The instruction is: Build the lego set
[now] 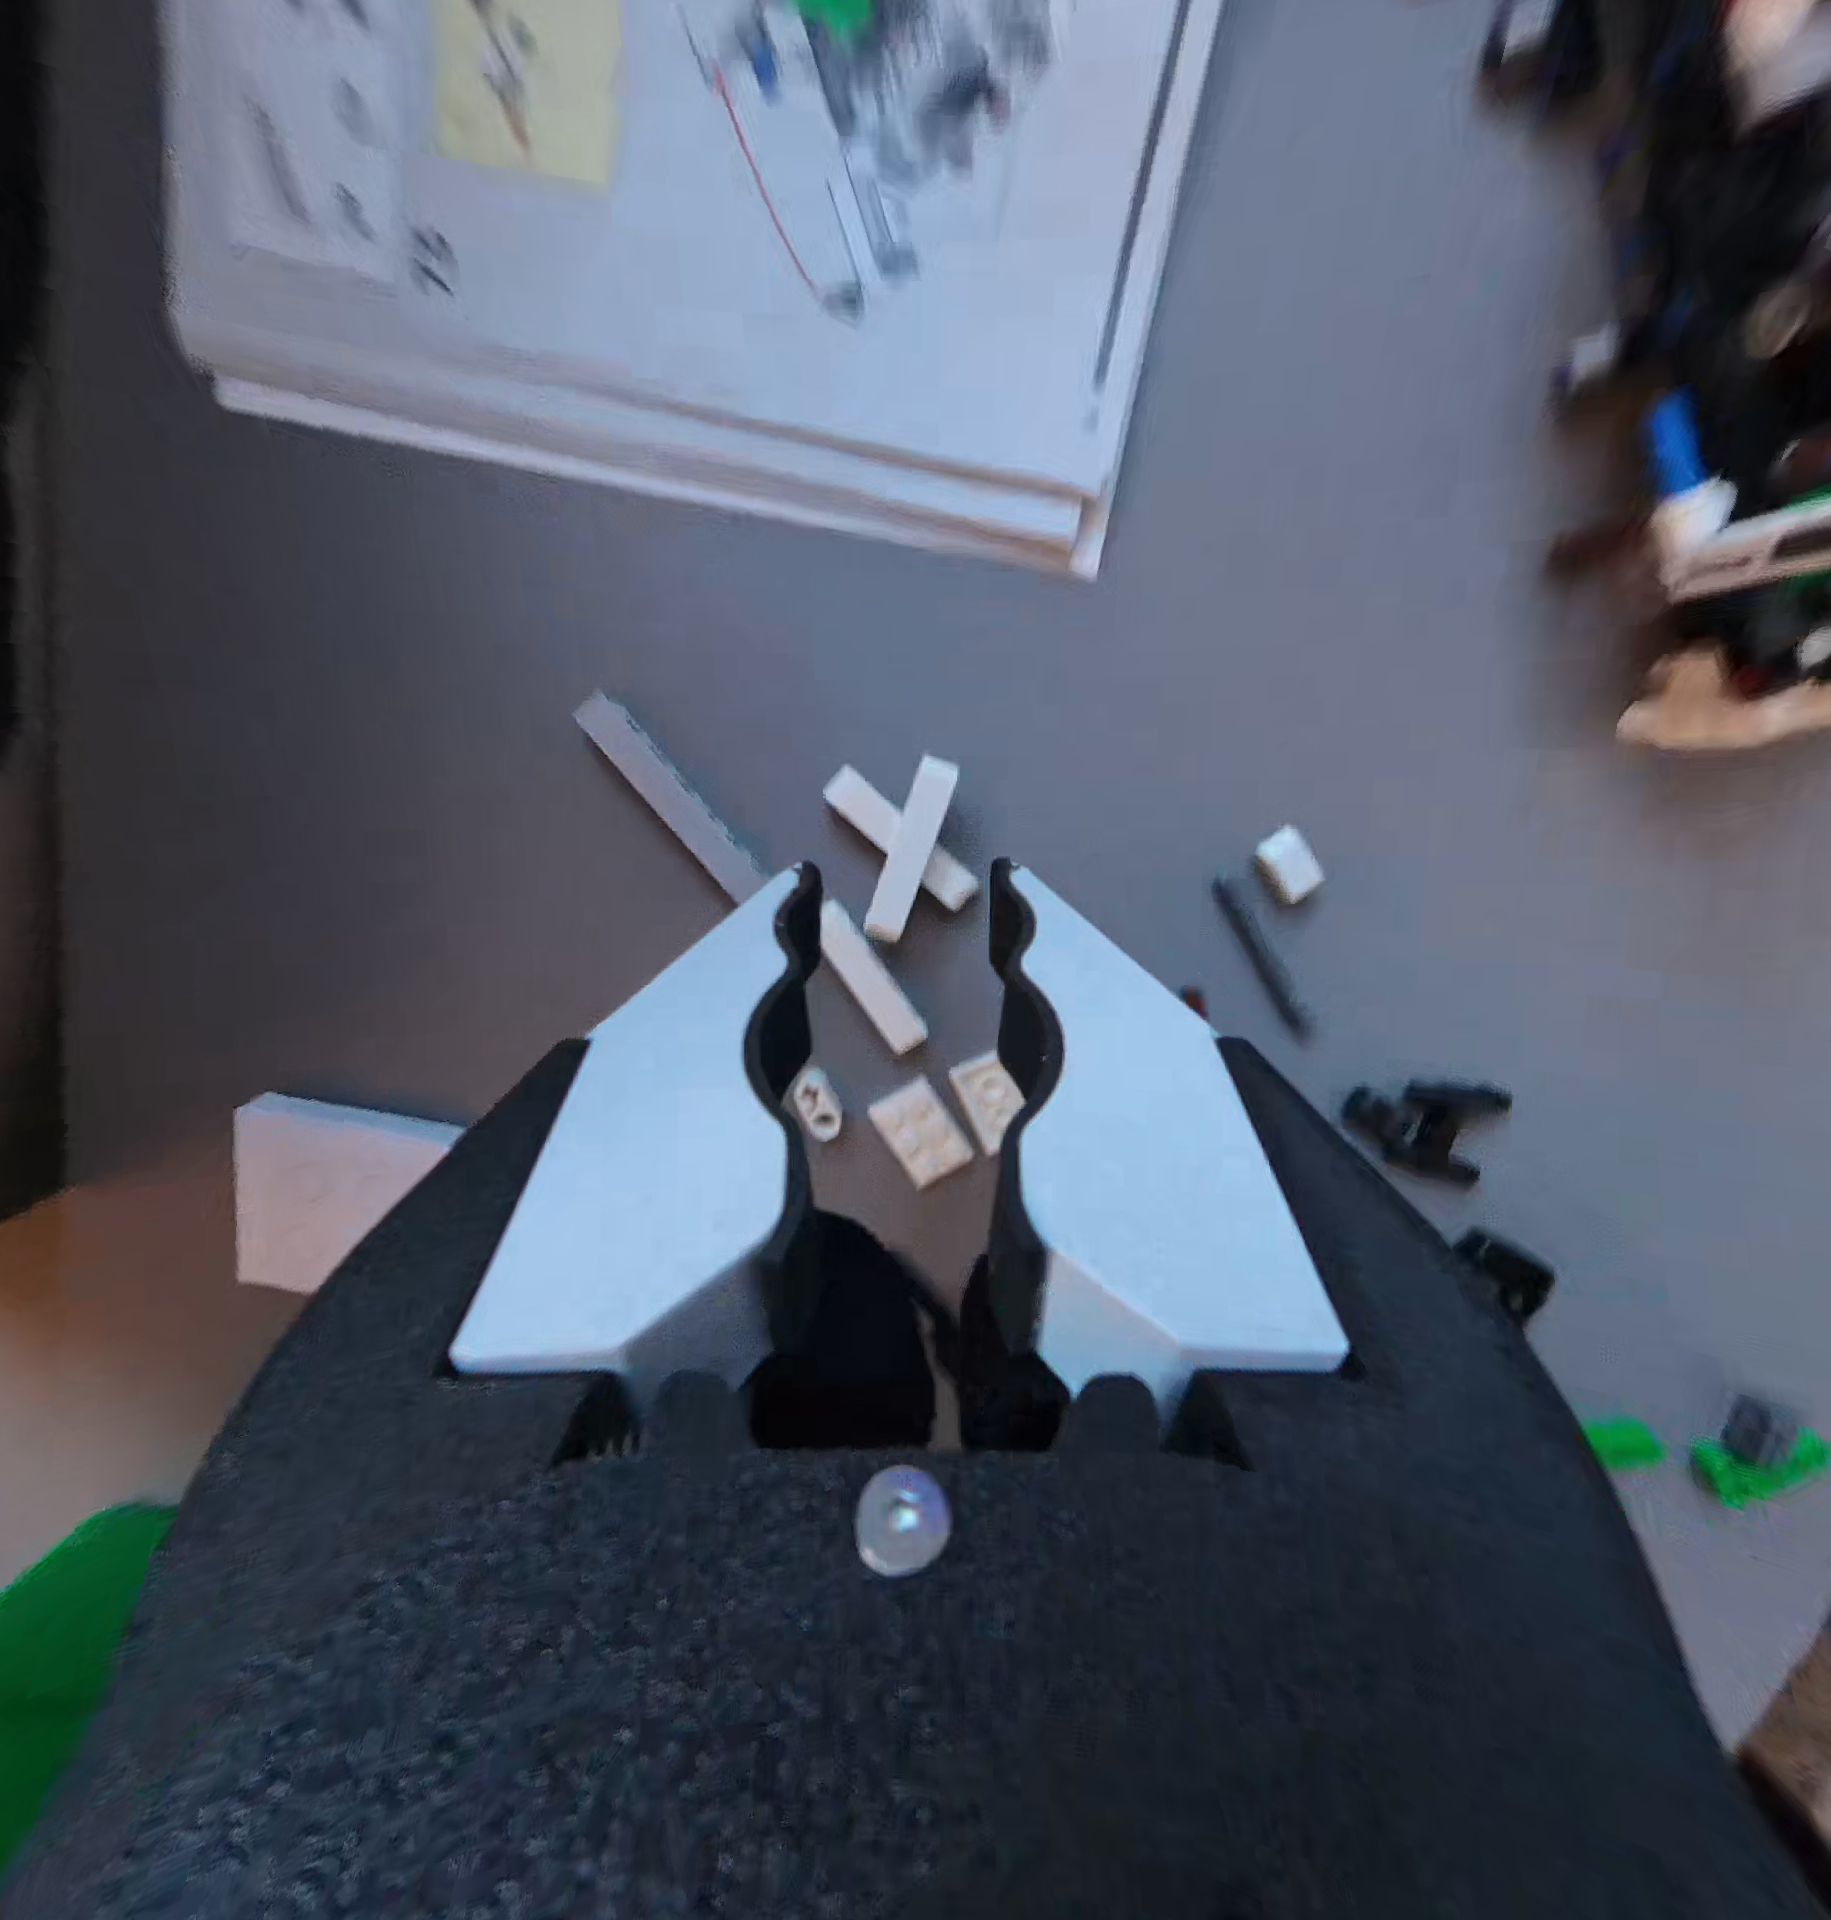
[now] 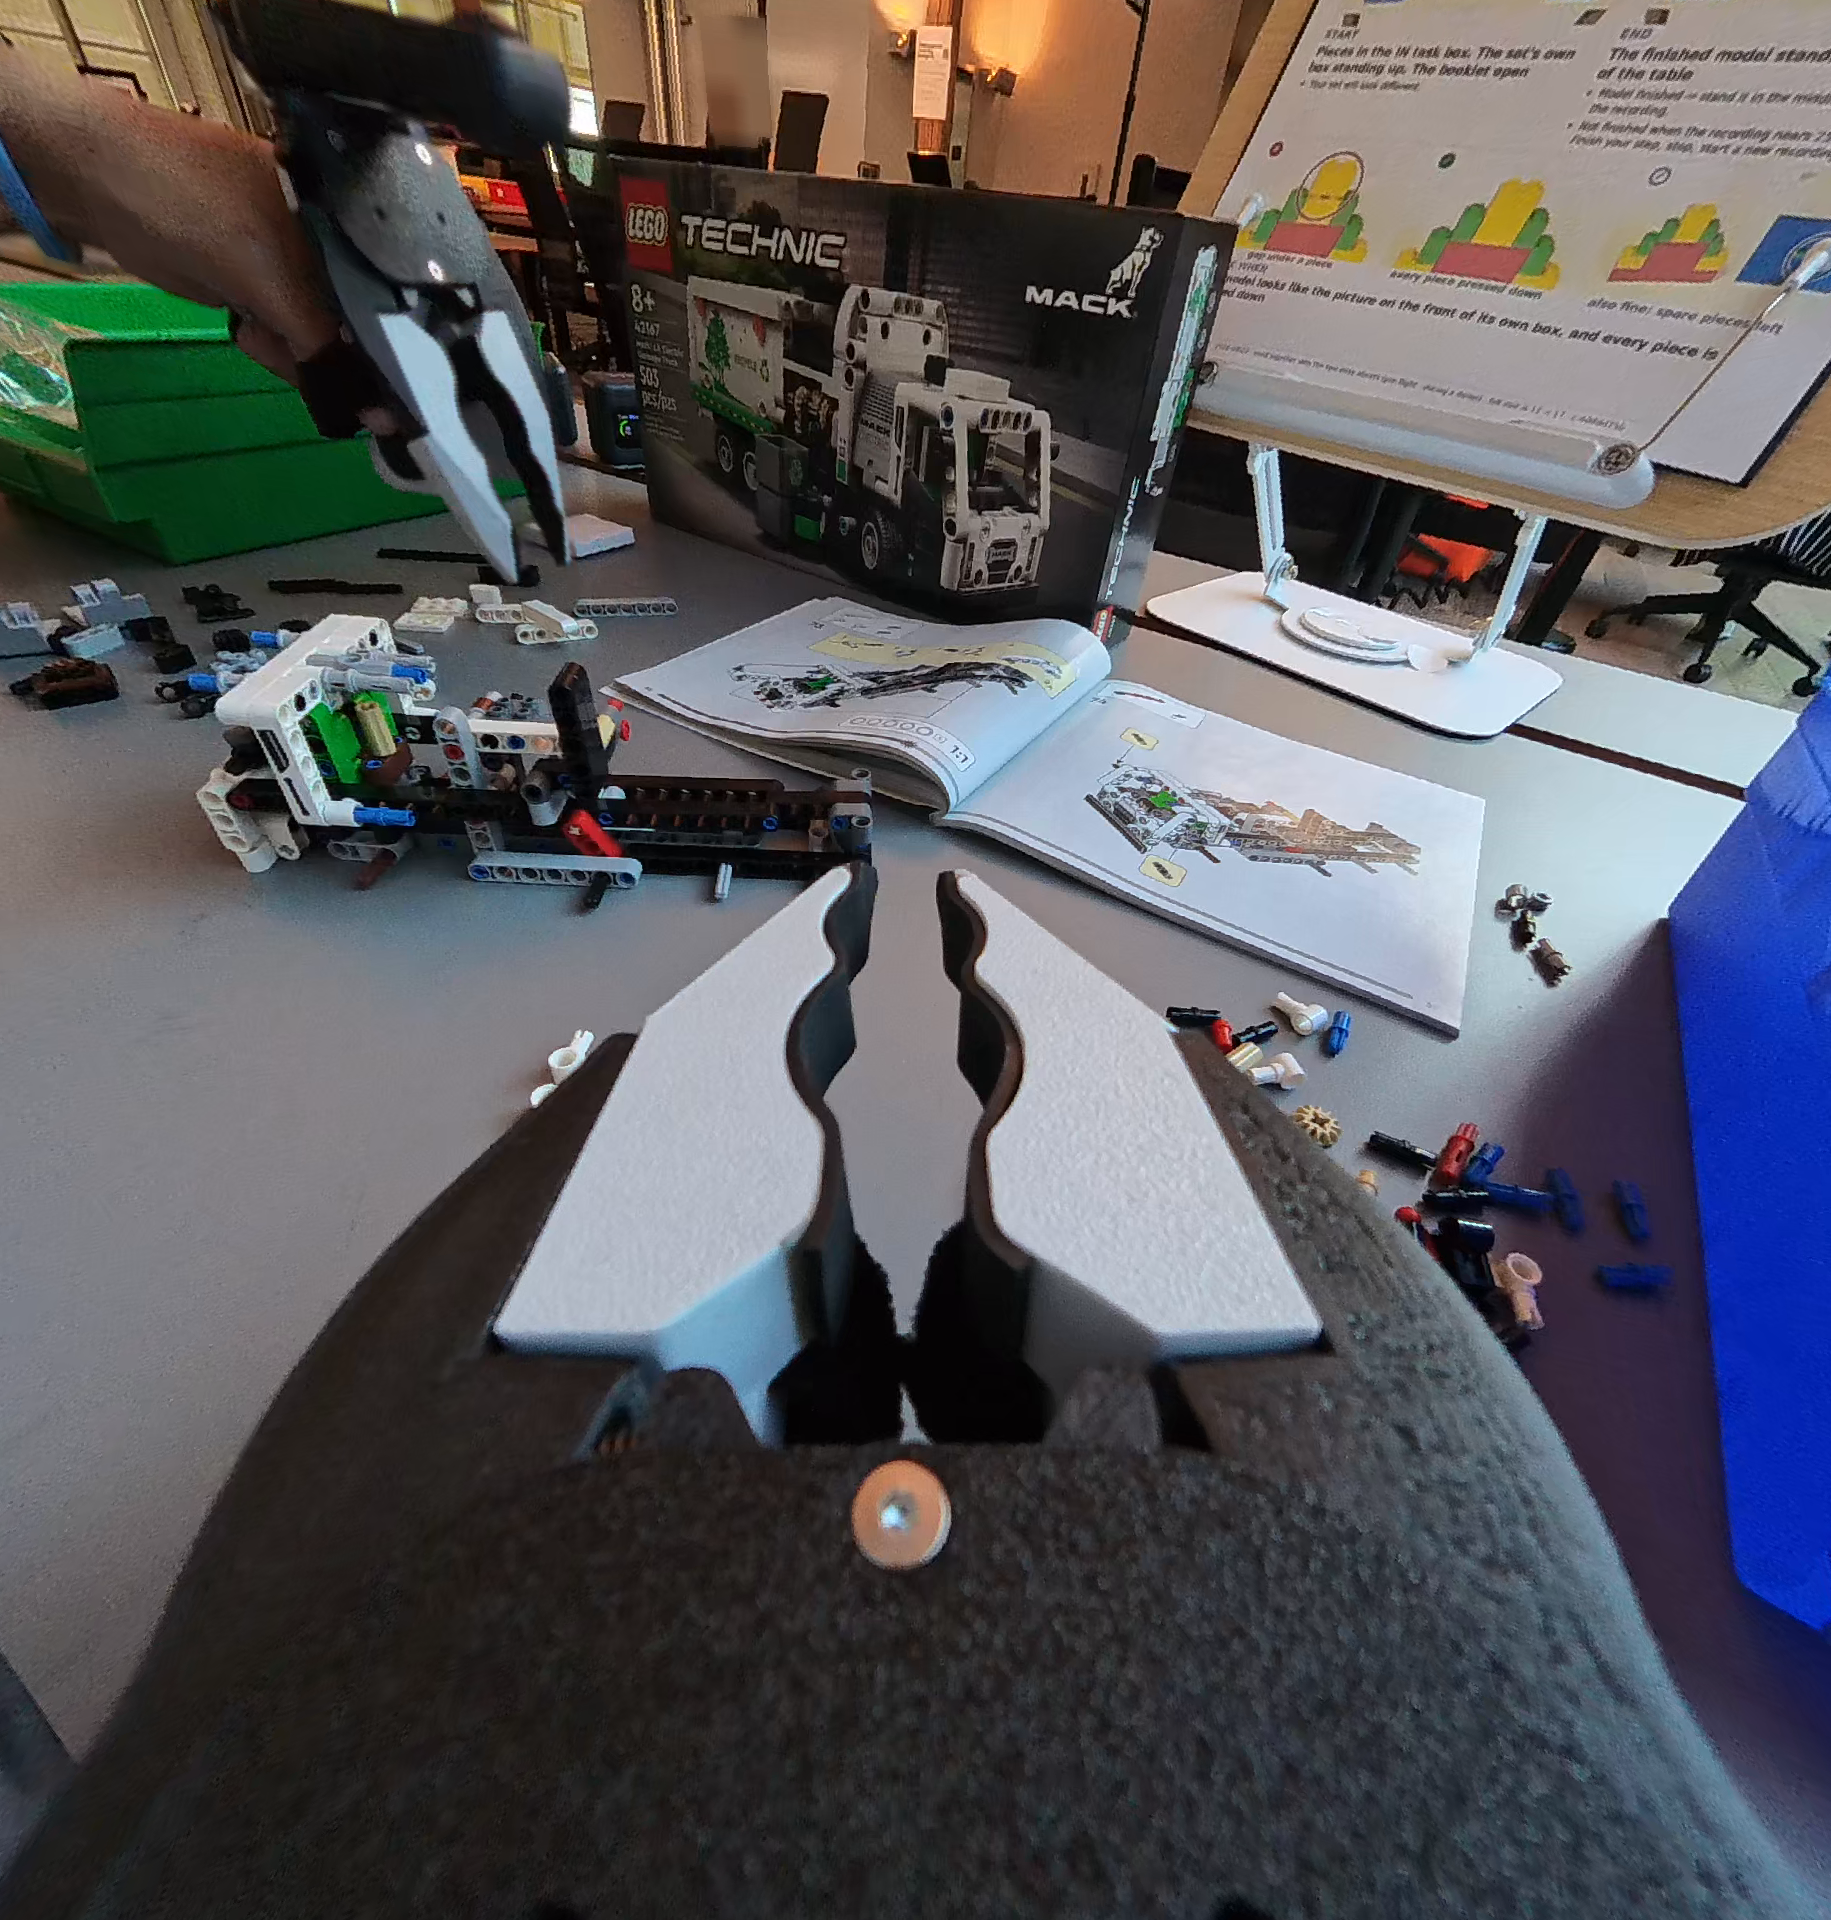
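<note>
Fingers (image 1: 786, 1039) of left gripper (image 1: 906, 883) straddle white pieces (image 1: 916, 1127)

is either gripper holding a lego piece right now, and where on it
Nothing is held. The left gripper hangs open above loose white beams on the table; the right gripper is open and empty, short of the partly built truck.

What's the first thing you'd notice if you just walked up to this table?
Probably the half-built truck lying on the grey table, left of the open booklet. Behind them stands the set's big box with a white truck pictured on it. At far left the left claw points down, open, over a scatter of small white pieces.
</note>
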`<state>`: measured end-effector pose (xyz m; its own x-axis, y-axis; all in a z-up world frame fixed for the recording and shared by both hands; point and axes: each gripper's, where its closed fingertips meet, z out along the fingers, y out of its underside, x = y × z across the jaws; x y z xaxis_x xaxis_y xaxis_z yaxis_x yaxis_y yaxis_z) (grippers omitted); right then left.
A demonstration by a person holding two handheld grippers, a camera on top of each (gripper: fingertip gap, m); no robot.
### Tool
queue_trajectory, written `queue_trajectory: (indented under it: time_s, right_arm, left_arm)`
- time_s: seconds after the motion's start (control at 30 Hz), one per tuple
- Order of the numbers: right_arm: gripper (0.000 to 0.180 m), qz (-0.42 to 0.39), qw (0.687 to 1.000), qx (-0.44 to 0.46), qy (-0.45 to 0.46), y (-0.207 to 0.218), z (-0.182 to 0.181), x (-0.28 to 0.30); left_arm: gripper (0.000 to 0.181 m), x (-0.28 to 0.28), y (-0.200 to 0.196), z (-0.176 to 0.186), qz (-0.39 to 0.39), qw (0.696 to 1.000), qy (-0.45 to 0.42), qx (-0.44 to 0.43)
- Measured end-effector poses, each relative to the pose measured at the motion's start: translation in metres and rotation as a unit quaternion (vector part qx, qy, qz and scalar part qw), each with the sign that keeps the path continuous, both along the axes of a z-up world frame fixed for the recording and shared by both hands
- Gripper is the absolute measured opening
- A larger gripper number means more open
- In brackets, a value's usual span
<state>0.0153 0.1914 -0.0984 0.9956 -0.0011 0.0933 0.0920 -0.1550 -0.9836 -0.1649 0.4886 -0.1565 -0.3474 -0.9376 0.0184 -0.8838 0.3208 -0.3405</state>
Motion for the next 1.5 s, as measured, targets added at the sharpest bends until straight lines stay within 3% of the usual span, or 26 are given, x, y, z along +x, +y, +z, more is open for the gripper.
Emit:
queue_trajectory:
  time_s: [0.03, 0.17, 0.43, 0.6, 0.7, 0.93, 1.5]
  right_arm:
    - [0.012, 0.0, 1.0, -0.001, -0.001, 0.0, 0.0, 0.0]
    - [0.011, -0.001, 1.0, -0.002, -0.007, 0.0, -0.001, -0.001]
    - [0.011, -0.001, 1.0, -0.004, -0.016, 0.0, -0.001, -0.003]
    - [0.012, 0.001, 1.0, -0.009, -0.021, 0.001, -0.003, -0.004]
    - [0.011, 0.001, 1.0, -0.009, -0.029, 0.001, -0.003, -0.005]
    - [0.011, 0.001, 0.999, -0.01, -0.042, 0.001, -0.004, -0.008]
    - [0.011, 0.0, 0.998, -0.019, -0.063, 0.002, -0.007, -0.011]
  left_arm:
    - [0.027, -0.005, 0.001, -0.006, -0.013, 0.999, 0.031, 0.018]
    - [0.013, -0.012, 0.002, -0.022, -0.029, 0.995, 0.096, 0.026]
    - [0.005, 0.008, -0.004, -0.012, -0.014, 0.997, 0.065, -0.026]
    - [0.005, 0.084, -0.05, 0.03, -0.004, 0.993, 0.002, -0.114]
    - [0.005, 0.13, -0.087, 0.038, -0.036, 0.99, 0.024, -0.133]
    - [0.005, 0.157, -0.115, 0.0, -0.111, 0.969, 0.186, -0.12]
    - [0.005, 0.165, -0.117, -0.014, -0.11, 0.966, 0.195, -0.126]
